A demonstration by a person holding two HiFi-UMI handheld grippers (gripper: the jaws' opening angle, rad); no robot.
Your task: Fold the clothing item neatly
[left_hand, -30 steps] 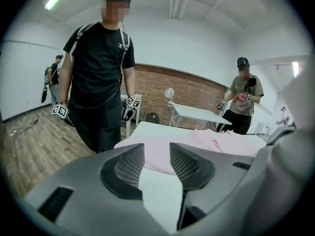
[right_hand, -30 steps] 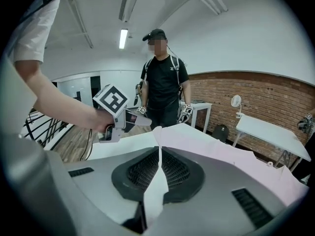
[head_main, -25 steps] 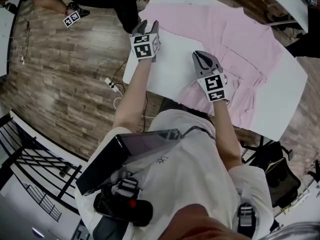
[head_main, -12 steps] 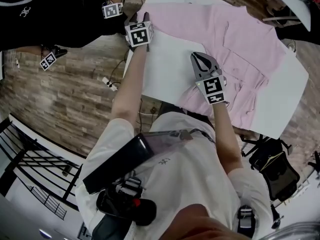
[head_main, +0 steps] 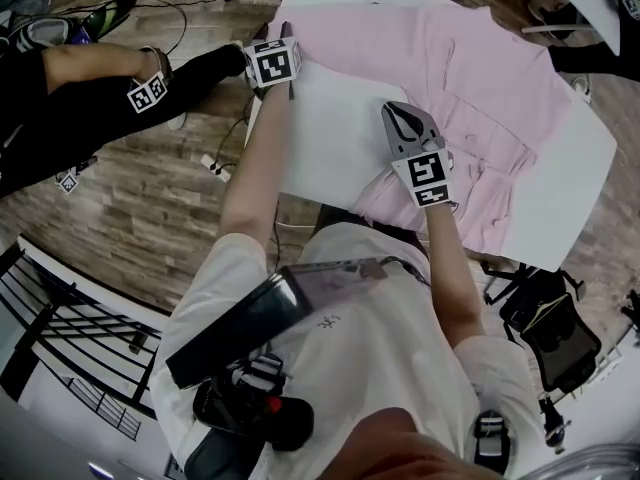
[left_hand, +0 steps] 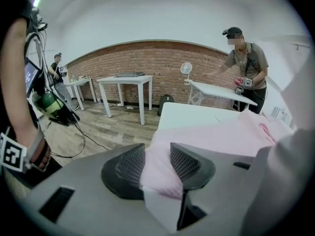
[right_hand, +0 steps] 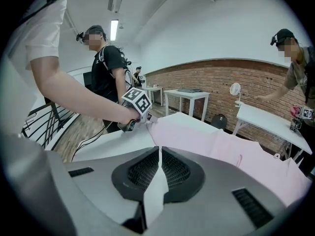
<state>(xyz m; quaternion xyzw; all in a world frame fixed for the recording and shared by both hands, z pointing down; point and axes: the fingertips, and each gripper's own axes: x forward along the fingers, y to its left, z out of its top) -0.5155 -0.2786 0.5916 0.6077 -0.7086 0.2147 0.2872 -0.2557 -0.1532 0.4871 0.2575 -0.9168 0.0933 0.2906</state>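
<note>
A pink shirt (head_main: pixel 470 78) lies spread on the white table (head_main: pixel 330 138). My left gripper (head_main: pixel 285 36) reaches to the table's far left corner and is shut on the end of the shirt's sleeve. Pink cloth (left_hand: pixel 160 166) bunches between its jaws in the left gripper view, at the left gripper (left_hand: pixel 157 151). My right gripper (head_main: pixel 395 113) hovers at the near edge of the shirt, by its hem. In the right gripper view the right gripper (right_hand: pixel 161 151) has its jaws together with no cloth showing between them, and the left gripper (right_hand: pixel 142 114) holds the sleeve end ahead.
A person in black (head_main: pixel 60 78) crouches on the wooden floor left of the table, beside cables (head_main: pixel 222 168). Another person (left_hand: pixel 245 63) stands at a second white table (left_hand: pixel 221 92). A dark chair (head_main: pixel 545 333) sits off the table's near right corner.
My left gripper has carried the sleeve end up and to the left, out to the table's corner. The right gripper has stayed put. The person in black has shifted on the floor.
</note>
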